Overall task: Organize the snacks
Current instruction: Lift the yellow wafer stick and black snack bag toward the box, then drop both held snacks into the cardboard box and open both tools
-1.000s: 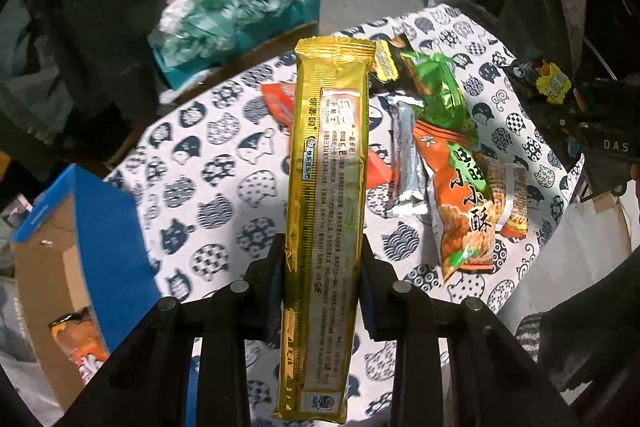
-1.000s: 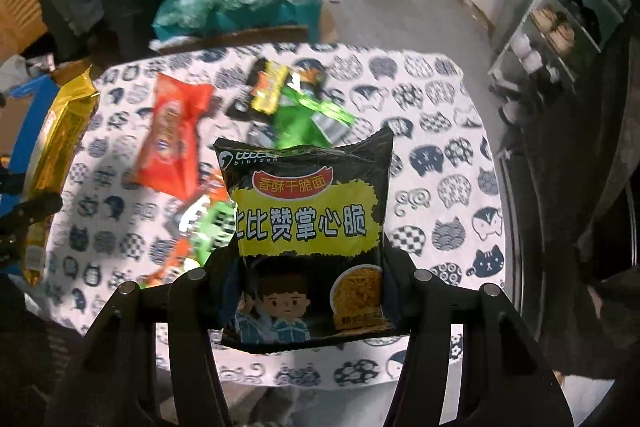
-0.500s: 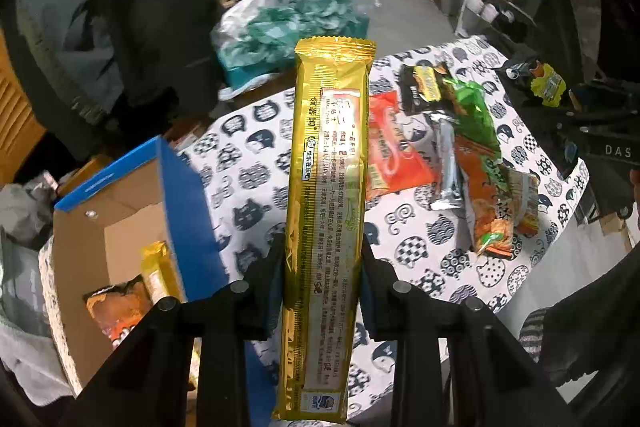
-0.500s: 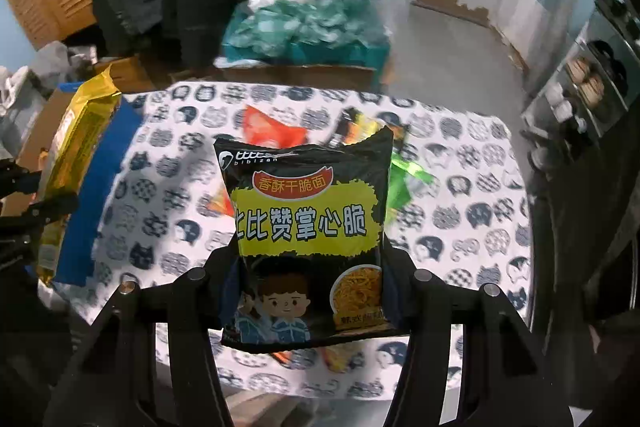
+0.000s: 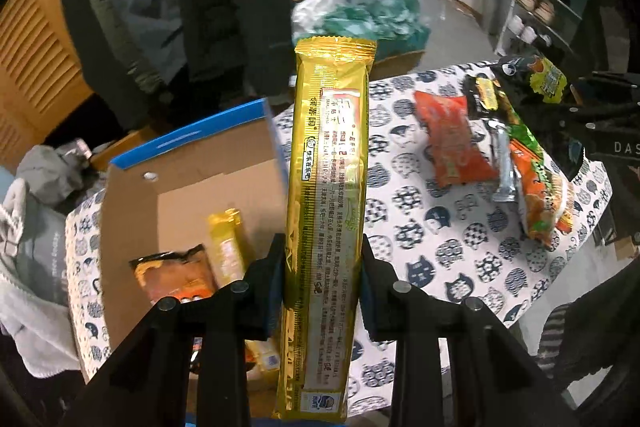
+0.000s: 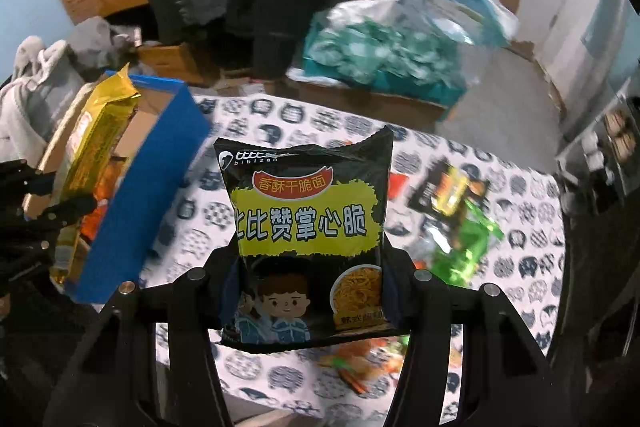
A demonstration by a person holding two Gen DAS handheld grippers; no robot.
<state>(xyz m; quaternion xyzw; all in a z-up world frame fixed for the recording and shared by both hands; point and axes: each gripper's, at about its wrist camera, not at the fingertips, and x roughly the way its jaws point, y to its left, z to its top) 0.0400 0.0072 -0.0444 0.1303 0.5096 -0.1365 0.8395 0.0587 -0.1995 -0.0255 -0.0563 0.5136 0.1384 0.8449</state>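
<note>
Black fingers (image 5: 272, 291) of the left gripper (image 5: 322, 287) squeeze a long, shiny gold snack packet (image 5: 328, 187) from both sides. It stands straight up, held above the edge of the brown cardboard box with a blue outside (image 5: 132, 195). Inside the box lie a small gold packet (image 5: 228, 239) and an orange packet (image 5: 172, 275). Crinkly red, green and orange snack bags (image 5: 492, 155) lie in a bunch on the tabletop with the cat-print cloth (image 5: 432, 227).

From the right wrist view, the right gripper (image 6: 310, 291) pinches a flat black noodle snack bag with a yellow label (image 6: 306, 223) between its fingers (image 6: 400, 291), up above the tabletop. More bags lie blurry underneath it.
</note>
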